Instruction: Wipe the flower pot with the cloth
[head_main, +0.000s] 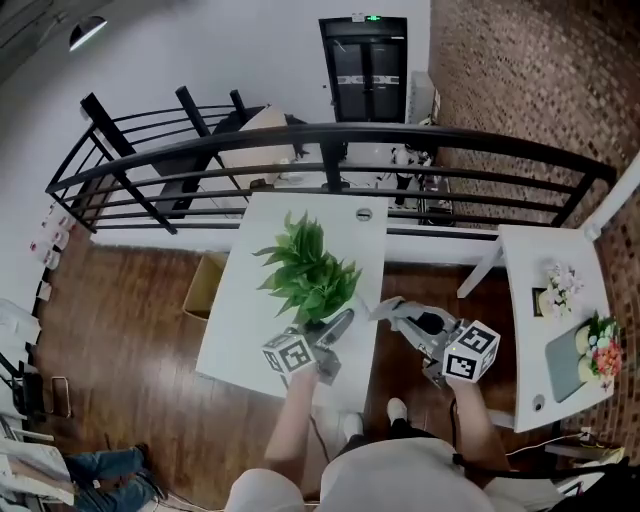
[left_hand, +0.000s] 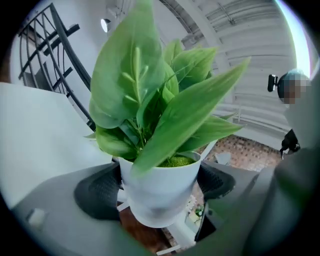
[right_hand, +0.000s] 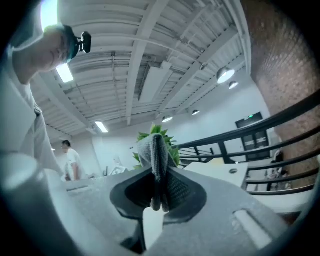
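Head view, pot: flower pot (head_main: 322, 326) upright at centre frame, over the edge of the white table (head_main: 250, 330), in left gripper (head_main: 335, 328).
Head view, cloth: cloth (head_main: 385, 308) in right gripper (head_main: 400, 315), just right of flower pot, not touching.
Left gripper view: fingers (left_hand: 100, 192) clamped on flower pot sides.
Right gripper view: fingers pinched on cloth; leaves (right_hand: 172, 149) straight ahead.
Writing: none readable, only square markers (head_main: 470, 352).

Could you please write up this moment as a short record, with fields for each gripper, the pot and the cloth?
Left gripper: shut on the flower pot, pads on its white sides
Right gripper: shut on the grey cloth, which pokes out past its jaws
Pot position: held clear of the white table, floor visible beneath it
Cloth to pot: apart, not yet wiping
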